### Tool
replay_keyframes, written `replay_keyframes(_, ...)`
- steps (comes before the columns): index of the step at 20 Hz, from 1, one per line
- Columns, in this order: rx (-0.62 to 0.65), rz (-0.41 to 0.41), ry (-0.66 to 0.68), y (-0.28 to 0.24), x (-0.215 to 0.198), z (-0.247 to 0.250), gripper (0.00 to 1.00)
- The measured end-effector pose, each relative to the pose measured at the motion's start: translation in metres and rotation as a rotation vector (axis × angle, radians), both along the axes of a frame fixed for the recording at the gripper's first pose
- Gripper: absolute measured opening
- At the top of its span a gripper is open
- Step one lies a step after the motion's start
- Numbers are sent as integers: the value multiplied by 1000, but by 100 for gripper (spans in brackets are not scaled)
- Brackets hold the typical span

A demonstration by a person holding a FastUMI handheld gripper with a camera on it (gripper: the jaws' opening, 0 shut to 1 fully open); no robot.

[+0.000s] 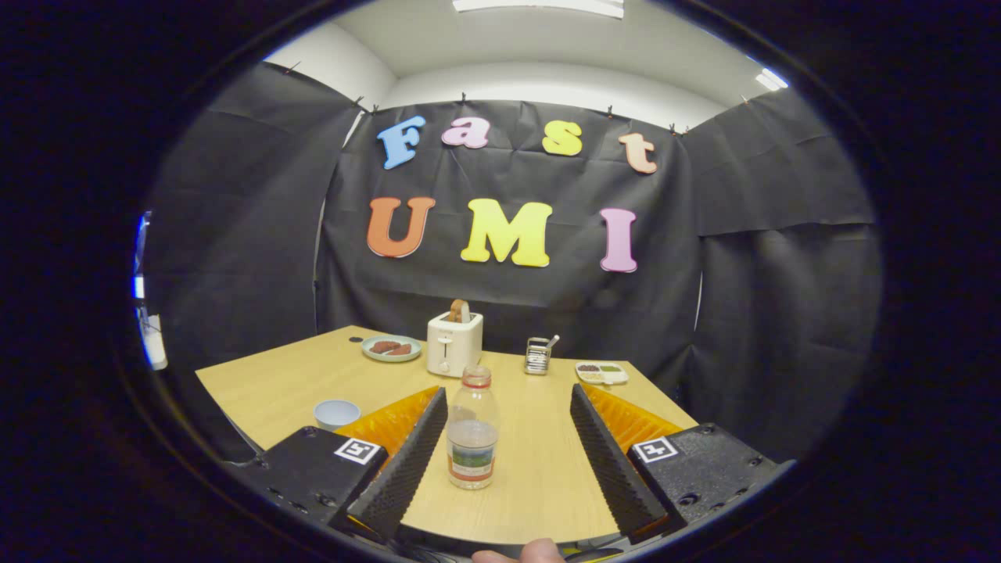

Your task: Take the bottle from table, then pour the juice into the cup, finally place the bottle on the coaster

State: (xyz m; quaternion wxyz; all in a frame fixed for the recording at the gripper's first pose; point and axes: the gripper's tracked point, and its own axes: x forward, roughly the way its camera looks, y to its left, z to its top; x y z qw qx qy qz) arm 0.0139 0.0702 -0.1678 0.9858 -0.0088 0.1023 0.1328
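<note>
Table: light wood top, standing in the booth and bearing everything below
Bottle: upright on the wood between the gripper fingers, nearer the left one, touched by neither; fingers spread wide apart; clear body, partly filled, label low on it
Cup: pale, open side up, left of the left finger
Plate: far left part, with dark pieces on it, just beside the toaster
Toaster: white, beyond the bottle, a slice standing out of the slot
Metal rack: small, right of the toaster
Divided dish: pale, far right part, with small dark heaps
</note>
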Motion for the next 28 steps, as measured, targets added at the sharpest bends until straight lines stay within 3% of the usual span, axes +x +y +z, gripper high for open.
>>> replay_keyframes(9, -16, 62, 83, 32, 20, -77, 100)
replay_keyframes(21, 58, 56, 254, 55, 62, -148, 100)
replay_keyframes(28, 135, 30, 313, 65, 72, -161, 100)
